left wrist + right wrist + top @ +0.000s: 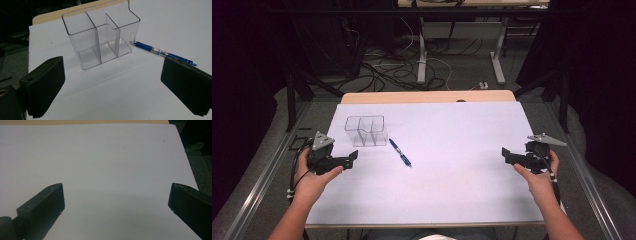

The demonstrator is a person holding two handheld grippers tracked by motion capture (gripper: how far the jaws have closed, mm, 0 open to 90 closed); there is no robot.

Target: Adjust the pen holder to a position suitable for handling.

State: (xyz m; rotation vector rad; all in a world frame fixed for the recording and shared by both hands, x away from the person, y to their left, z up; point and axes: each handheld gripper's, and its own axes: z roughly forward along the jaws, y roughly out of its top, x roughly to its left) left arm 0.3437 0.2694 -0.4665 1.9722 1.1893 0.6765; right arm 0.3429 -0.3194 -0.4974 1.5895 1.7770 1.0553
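We hold left gripper & right gripper both released, w/ blue ballpoint pen just right of clear plastic three-compartment organizer on white worktop.

Clear organizer; blue pen; white sheet on tan table; black left hand-held gripper.
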